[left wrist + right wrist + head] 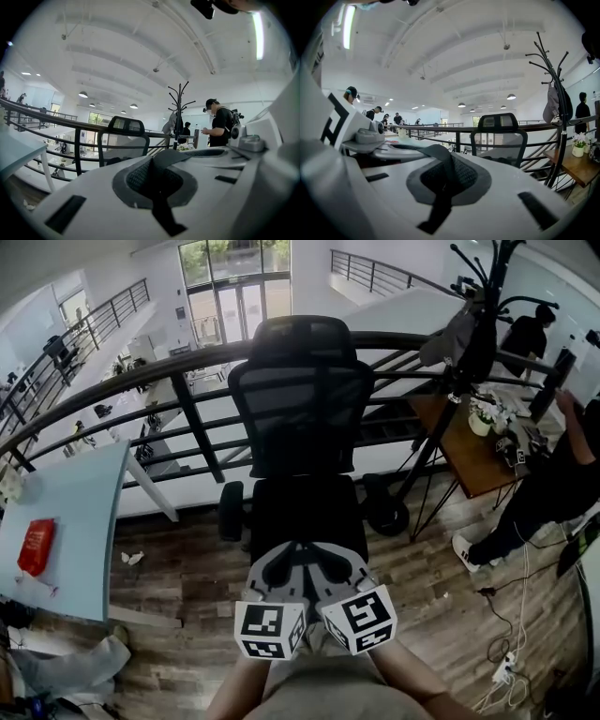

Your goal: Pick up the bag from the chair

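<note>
A black mesh office chair (302, 427) stands straight ahead against the railing, and it also shows as the chair (123, 136) and the chair (499, 133) in the gripper views. Its dark seat (307, 512) shows no bag that I can make out. My left gripper (279, 568) and right gripper (336, 566) are held side by side close to my body, just short of the seat's front edge. The left gripper (157, 183) and the right gripper (443, 180) both have their jaws together with nothing between them.
A black railing (178, 381) runs behind the chair. A coat rack (478, 324) and a wooden desk (469, 451) stand to the right, with a person in black (553, 484) beside them. A pale blue table (66, 521) at left carries a red packet (36, 545).
</note>
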Demonstrator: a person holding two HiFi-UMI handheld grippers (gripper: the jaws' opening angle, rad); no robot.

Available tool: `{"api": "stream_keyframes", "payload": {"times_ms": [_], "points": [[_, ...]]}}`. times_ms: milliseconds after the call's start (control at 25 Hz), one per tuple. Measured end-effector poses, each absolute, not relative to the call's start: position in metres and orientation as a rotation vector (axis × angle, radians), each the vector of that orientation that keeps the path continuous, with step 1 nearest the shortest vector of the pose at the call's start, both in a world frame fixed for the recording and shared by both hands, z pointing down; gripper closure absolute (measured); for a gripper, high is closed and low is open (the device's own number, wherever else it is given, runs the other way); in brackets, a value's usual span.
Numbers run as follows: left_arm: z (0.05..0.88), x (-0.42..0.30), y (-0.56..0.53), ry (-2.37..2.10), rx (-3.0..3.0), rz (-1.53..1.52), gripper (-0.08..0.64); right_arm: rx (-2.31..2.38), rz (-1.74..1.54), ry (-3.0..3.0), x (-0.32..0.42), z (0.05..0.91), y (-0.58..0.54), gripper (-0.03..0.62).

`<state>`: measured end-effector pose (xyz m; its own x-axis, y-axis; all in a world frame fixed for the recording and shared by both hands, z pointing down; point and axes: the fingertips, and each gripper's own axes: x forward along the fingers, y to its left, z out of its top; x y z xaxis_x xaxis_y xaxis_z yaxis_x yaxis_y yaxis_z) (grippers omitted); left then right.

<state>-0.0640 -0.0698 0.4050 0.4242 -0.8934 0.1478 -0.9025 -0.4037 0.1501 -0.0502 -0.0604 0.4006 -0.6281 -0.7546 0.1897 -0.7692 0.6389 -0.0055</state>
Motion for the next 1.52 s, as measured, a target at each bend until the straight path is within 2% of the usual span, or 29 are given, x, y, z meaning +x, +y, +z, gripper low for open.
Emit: {"api": "stream_keyframes", "payload": {"times_ms": [1520], "points": [[0.409,-0.082,-0.034,-1.605,2.44,0.08,0.558,1.2,0.097,-2.711,-0.068,0.404,-0.027,0.592]]}}
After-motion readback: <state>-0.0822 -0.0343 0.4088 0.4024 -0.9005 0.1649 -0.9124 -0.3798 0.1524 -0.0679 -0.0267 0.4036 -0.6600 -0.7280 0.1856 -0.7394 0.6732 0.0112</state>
